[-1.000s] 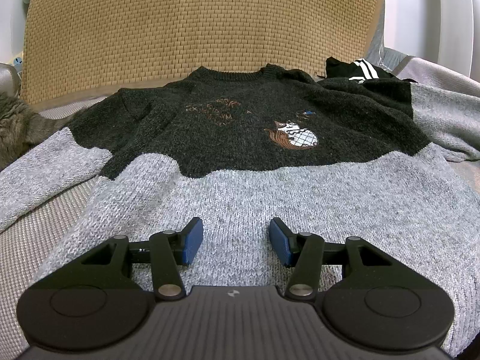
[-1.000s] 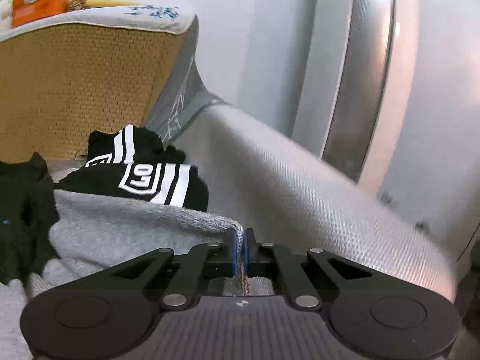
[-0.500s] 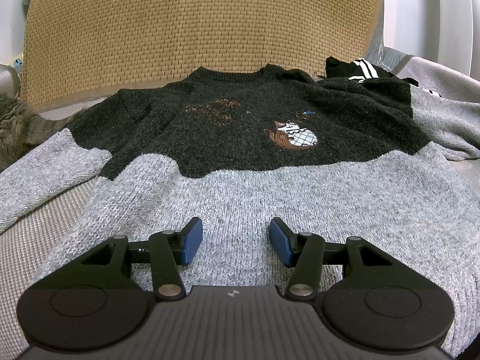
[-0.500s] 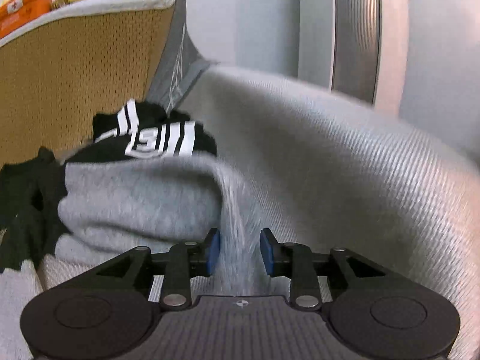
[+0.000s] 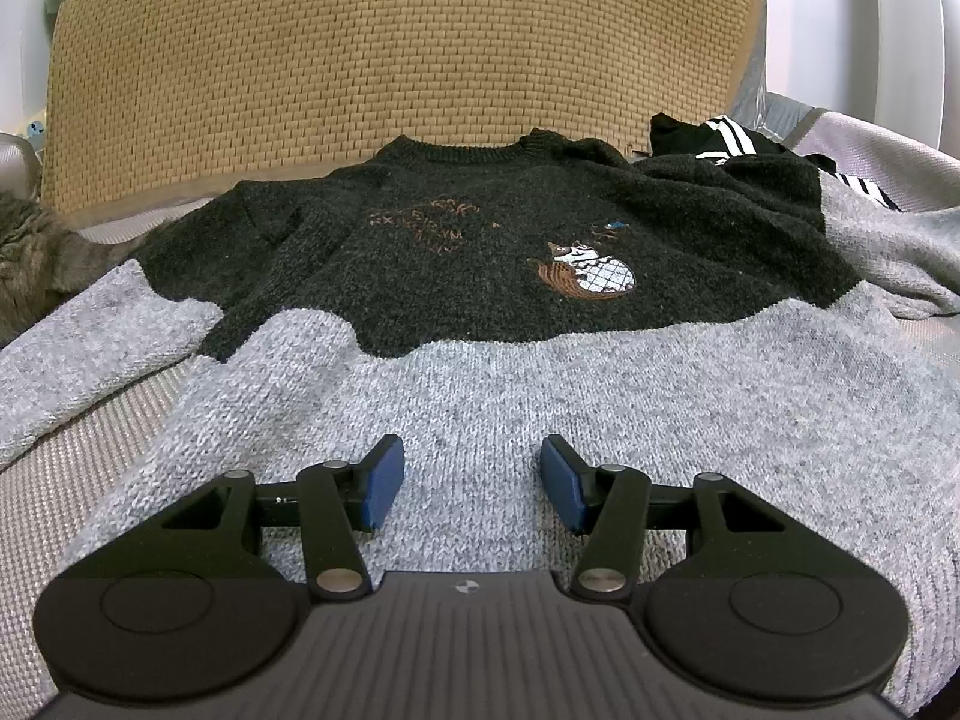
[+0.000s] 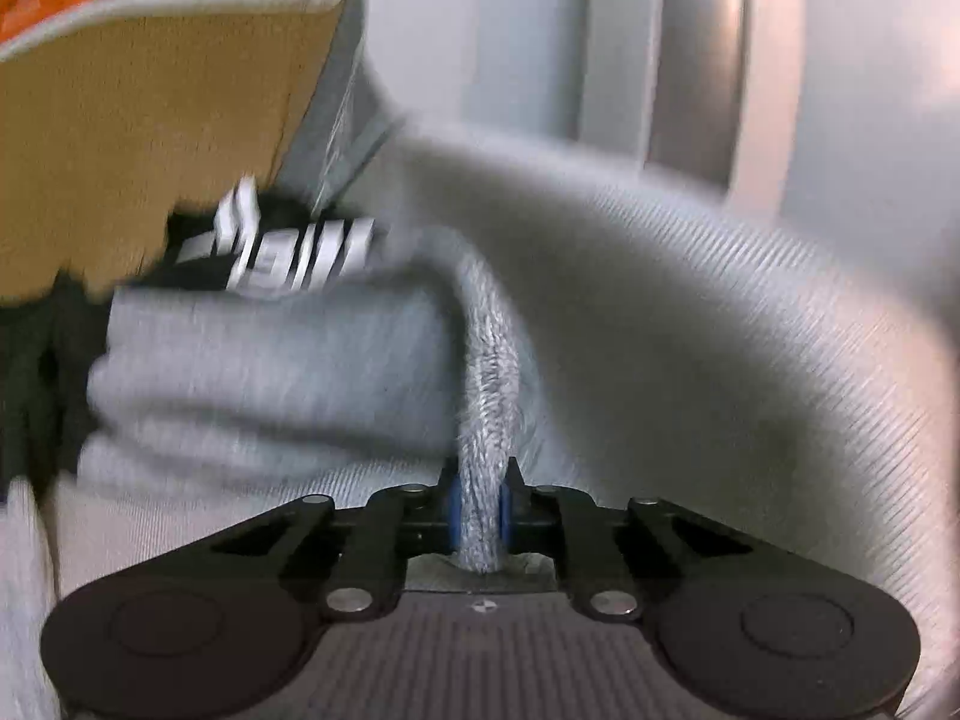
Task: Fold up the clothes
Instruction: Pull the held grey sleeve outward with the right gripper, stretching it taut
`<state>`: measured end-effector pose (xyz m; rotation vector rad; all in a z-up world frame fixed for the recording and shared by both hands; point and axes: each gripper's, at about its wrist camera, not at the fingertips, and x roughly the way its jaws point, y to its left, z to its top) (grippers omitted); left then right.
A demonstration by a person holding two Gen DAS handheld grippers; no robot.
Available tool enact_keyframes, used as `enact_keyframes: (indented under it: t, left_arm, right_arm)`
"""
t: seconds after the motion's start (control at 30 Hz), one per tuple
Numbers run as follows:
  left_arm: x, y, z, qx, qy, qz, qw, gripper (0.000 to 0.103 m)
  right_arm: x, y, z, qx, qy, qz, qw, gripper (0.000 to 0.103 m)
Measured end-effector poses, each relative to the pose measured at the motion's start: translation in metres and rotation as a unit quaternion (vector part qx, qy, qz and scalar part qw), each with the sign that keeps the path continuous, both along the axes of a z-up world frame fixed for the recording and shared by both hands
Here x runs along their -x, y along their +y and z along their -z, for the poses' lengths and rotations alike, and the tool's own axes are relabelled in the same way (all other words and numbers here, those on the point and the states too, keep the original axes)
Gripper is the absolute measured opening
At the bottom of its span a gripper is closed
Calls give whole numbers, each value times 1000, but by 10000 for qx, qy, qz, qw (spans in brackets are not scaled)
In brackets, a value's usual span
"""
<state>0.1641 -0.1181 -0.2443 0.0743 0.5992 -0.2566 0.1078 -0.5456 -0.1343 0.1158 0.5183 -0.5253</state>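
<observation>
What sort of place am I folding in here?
Probably a living room at home: the sweater lies on a grey fabric sofa seat against a woven rattan backrest, with a furry cat beside it.

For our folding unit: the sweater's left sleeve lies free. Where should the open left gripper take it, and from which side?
Grip the grey cuff end of the left sleeve, coming from the outer left. It lies flat and angled outward, apart from the sweater body, so the left gripper likely reaches its edge there.
</observation>
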Motion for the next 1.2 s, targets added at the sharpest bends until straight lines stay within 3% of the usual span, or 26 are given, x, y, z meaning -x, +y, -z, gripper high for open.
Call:
enact_keyframes:
  t: [0.17,0.5,0.7,1.03,1.2]
  left_arm:
    - [0,0,0,-4,5,-2,10000,55]
    - [0,-1,-2,-13,37,-2,10000,55]
    - [1,0,-1,-14,26,3,10000,55]
    - [1,1,0,-20,-2,-2,10000,56]
    - [-1,4,0,65,2,7,10000,56]
  right_arm:
    - [8,-30,-38,-33,-418,185,9989,11]
    - [4,-47,-65,579,-269,-38,9980,10]
    - [-9,-47,-70,998,99,-357,9943,9]
    - [-17,-60,-89,1278,529,-421,9895,8]
    - [-17,-72,-102,932,246,-200,9951,8]
